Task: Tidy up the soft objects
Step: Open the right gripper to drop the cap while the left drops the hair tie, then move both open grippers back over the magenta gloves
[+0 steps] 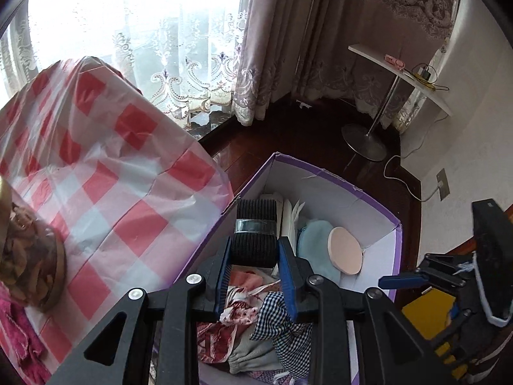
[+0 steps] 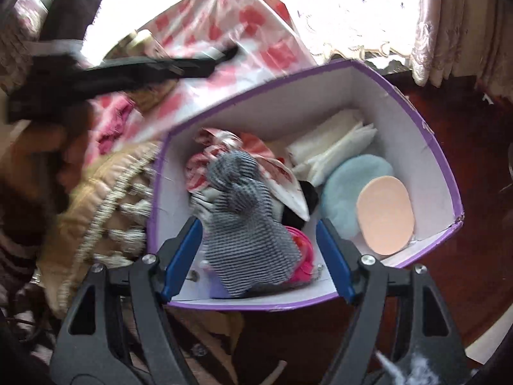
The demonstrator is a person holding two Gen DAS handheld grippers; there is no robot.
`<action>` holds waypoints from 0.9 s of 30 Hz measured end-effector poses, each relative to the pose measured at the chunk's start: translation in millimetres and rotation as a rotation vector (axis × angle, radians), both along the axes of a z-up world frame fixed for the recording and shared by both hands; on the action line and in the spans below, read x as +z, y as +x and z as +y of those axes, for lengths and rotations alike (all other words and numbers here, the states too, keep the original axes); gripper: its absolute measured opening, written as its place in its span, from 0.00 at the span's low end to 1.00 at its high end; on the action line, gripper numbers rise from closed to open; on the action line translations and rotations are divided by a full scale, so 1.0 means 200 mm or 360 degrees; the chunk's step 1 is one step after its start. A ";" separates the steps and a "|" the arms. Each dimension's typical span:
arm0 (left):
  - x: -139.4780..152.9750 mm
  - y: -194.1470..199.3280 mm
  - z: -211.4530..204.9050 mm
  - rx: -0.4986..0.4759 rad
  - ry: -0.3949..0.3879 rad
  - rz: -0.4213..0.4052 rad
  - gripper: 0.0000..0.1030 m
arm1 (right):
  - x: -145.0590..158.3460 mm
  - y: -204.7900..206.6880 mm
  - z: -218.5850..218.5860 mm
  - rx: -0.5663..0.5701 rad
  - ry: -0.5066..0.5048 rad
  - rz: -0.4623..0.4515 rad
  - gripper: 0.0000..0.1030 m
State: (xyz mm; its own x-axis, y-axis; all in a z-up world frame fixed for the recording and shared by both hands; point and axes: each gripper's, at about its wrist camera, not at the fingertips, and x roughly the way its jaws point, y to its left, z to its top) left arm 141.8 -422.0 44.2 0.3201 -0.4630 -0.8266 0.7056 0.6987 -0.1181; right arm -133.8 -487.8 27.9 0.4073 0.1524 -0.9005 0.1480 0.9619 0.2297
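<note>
My left gripper is shut on a black ribbed fabric roll with a grey band, held over the purple box. In the right wrist view my right gripper stands open above the same box. A blue-and-white checked cloth lies loose between its fingers, which do not touch it. Inside the box are a light blue puff, a peach oval sponge, white folded cloths and a red-patterned cloth. The right wrist view is blurred.
A table under a red-and-white checked cover adjoins the box on the left, with a magenta towel on it. A beige quilted cushion lies beside the box. A round side table stands on the dark wood floor by the curtains.
</note>
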 end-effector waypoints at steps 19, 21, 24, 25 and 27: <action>0.19 -0.26 0.57 0.0235 -0.0175 -0.0083 0.53 | 0.45 0.07 0.53 0.0305 0.0150 -0.0311 0.74; 0.21 -0.29 0.72 0.0294 -0.0190 -0.0095 0.53 | 0.49 0.09 0.62 0.0359 0.0126 -0.0313 0.74; 0.23 -0.31 0.95 0.0402 -0.0221 -0.0102 0.55 | 0.52 0.14 0.75 0.0442 0.0097 -0.0315 0.74; 0.23 -0.32 1.03 0.0446 -0.0227 -0.0106 0.55 | 0.54 0.16 0.80 0.0470 0.0085 -0.0315 0.74; 0.23 -0.32 1.19 0.0533 -0.0231 -0.0117 0.56 | 0.58 0.21 0.91 0.0533 0.0067 -0.0317 0.75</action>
State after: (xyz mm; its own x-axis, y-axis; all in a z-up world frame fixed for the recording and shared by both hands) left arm 77.4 -183.8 90.5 0.5298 -0.4332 -0.7291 0.4513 0.8719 -0.1900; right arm -92.6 -306.6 143.5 0.4947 0.3417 -0.7990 -0.2242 0.9385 0.2626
